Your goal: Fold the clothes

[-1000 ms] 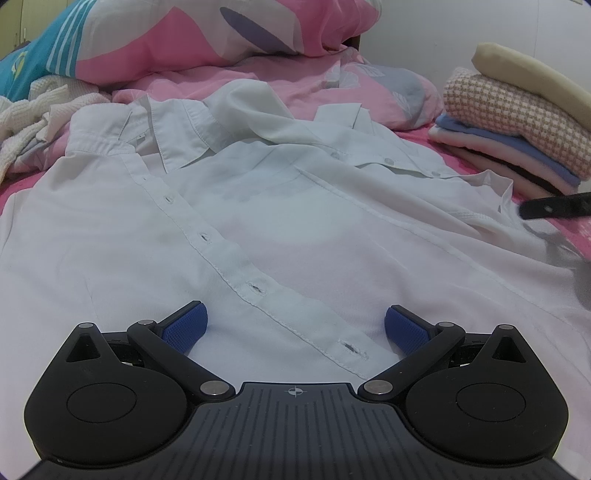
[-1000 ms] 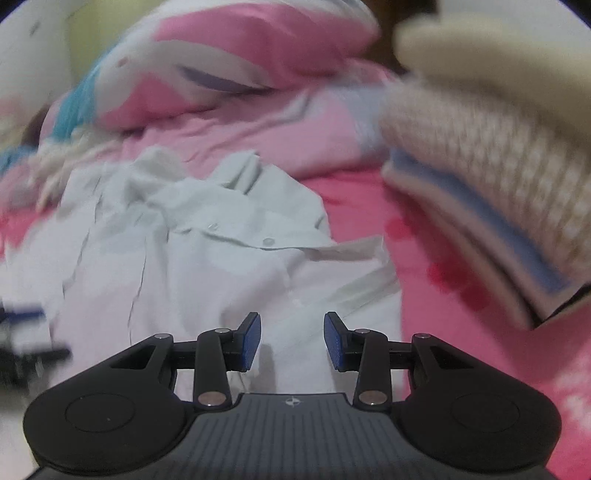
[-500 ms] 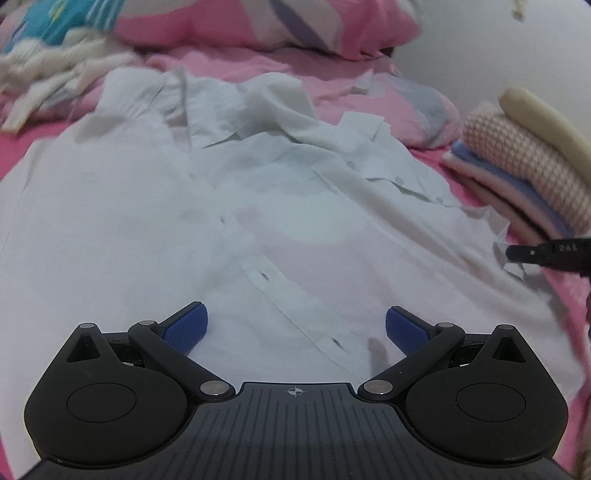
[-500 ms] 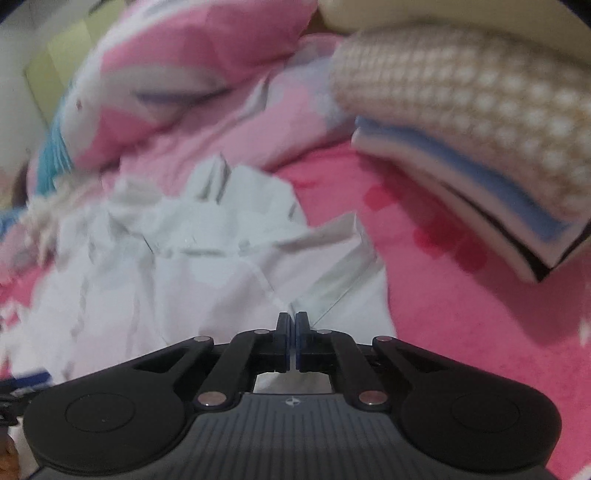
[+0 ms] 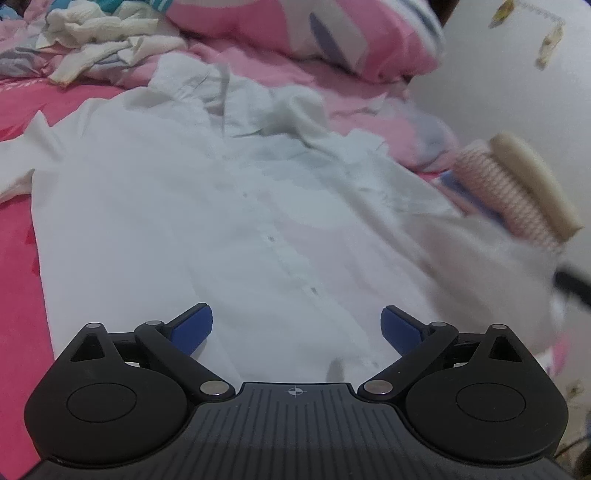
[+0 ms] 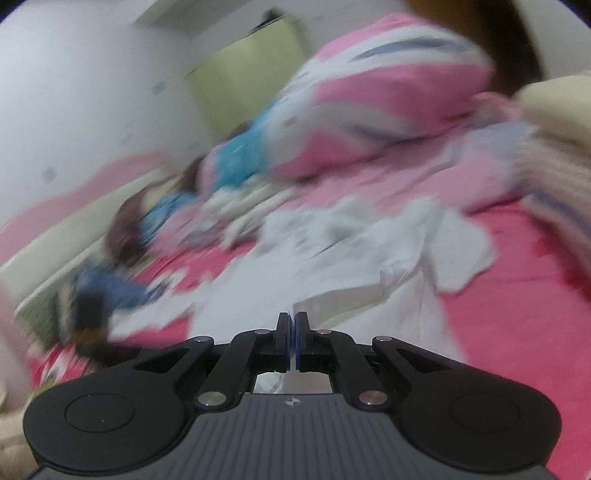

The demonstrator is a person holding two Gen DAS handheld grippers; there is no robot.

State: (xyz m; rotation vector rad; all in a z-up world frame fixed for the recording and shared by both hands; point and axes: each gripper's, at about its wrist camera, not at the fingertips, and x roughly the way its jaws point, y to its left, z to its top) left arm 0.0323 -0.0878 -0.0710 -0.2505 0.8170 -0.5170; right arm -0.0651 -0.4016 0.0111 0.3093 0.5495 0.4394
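Observation:
A white button-up shirt (image 5: 184,221) lies spread front-up on the pink bed sheet (image 5: 18,295), collar toward the pillows. My left gripper (image 5: 297,326) hovers open over the shirt's lower button placket, nothing between its blue pads. My right gripper (image 6: 294,332) is shut on the shirt's right edge; white cloth (image 6: 369,288) rises to its tips and shows under the jaws. In the left wrist view the right gripper (image 5: 570,286) is a dark blur at the far right, with the shirt's side lifted up to it.
A stack of folded clothes (image 5: 517,195) sits at the right beside the shirt. A pink patterned pillow (image 5: 314,33) lies behind the collar, with loose crumpled garments (image 5: 96,40) at the back left. A white wall (image 5: 498,74) is behind the stack.
My right gripper closed on the shirt's right edge, then rose and swung left with it. My left gripper stayed open, pulled back and up, and rolled a little.

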